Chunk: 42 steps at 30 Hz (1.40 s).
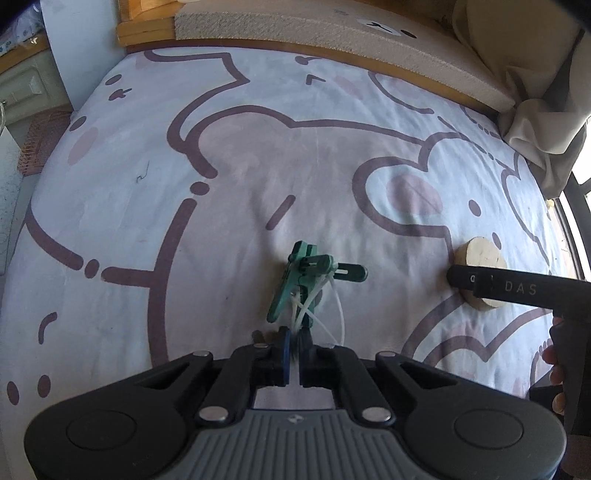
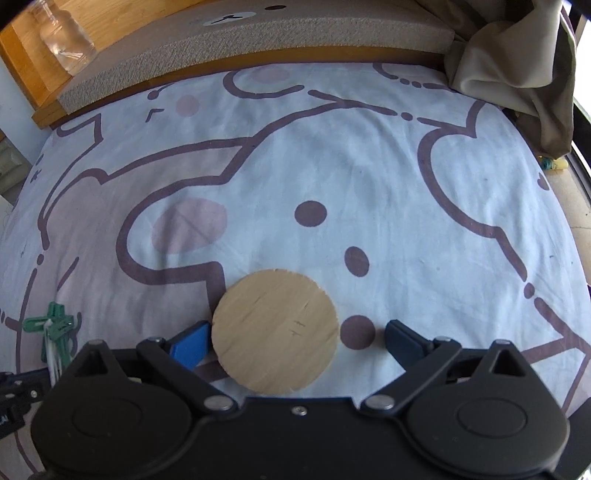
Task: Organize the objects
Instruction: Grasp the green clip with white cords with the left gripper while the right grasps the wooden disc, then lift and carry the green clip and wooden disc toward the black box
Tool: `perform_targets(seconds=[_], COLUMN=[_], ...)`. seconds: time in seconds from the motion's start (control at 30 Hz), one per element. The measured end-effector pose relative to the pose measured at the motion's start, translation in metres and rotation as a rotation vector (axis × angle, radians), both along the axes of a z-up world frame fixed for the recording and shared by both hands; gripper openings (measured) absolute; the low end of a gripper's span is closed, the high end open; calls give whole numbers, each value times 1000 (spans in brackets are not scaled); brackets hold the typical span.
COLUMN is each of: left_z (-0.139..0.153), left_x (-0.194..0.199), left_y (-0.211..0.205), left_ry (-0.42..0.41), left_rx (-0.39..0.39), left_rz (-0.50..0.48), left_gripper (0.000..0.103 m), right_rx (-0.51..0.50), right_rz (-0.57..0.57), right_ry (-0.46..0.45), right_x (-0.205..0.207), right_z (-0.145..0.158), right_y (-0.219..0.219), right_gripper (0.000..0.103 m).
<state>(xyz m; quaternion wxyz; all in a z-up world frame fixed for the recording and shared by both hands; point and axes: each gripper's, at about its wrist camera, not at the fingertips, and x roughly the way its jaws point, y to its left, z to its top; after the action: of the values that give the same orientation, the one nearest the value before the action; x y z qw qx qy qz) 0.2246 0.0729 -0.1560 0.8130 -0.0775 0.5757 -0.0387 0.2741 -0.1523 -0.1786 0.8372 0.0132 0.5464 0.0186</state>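
Observation:
A green plastic clip (image 1: 308, 277) with white cords lies on the cartoon-print sheet (image 1: 258, 166). My left gripper (image 1: 294, 345) is shut on the clip's white cords at its near end. A round wooden disc (image 2: 275, 330) lies flat on the sheet. My right gripper (image 2: 295, 341) is open, with its blue fingers on either side of the disc; the left finger (image 2: 190, 345) is close to its edge. The disc (image 1: 480, 258) and the right gripper's black body (image 1: 517, 290) also show in the left wrist view. The clip (image 2: 55, 325) shows at the far left of the right wrist view.
A beige cushion (image 1: 332, 26) lies along the wooden headboard at the back. A crumpled beige curtain (image 2: 517, 55) hangs at the back right. A glass jar (image 2: 66, 37) stands on the wooden ledge at the back left.

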Motion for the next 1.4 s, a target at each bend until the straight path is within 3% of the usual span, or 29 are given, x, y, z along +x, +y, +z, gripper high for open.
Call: perform_targets(seconds=[0.2,0.27,0.4,0.7,1.1,1.4], left_z=[4,6,10,25,56,85], left_x=[-3,-3,-3,-7,-29,-59], left_y=[5,6,8,2,-31,-52], left_ry=[-10,-18,-38,-75,-110,-155], left_rx=[-12,-20,-18,-16,28,78], left_rz=[8,22,61,97,58,18], left_gripper=[4,3,3,3,3,3], right_rx=[10,8,35,69,50,33], right_rz=[-5,-19,26,96,175,135], right_ry=[-20,-19,-41,-18,-37,-79], right_x=[-4,-3,-7,-22,-71,-106], right_z=[-2,1,12,25,65,98], right_y=[-2,-4,-4,-6,-17,-34], right_gripper=[103,97,69,68,68,68])
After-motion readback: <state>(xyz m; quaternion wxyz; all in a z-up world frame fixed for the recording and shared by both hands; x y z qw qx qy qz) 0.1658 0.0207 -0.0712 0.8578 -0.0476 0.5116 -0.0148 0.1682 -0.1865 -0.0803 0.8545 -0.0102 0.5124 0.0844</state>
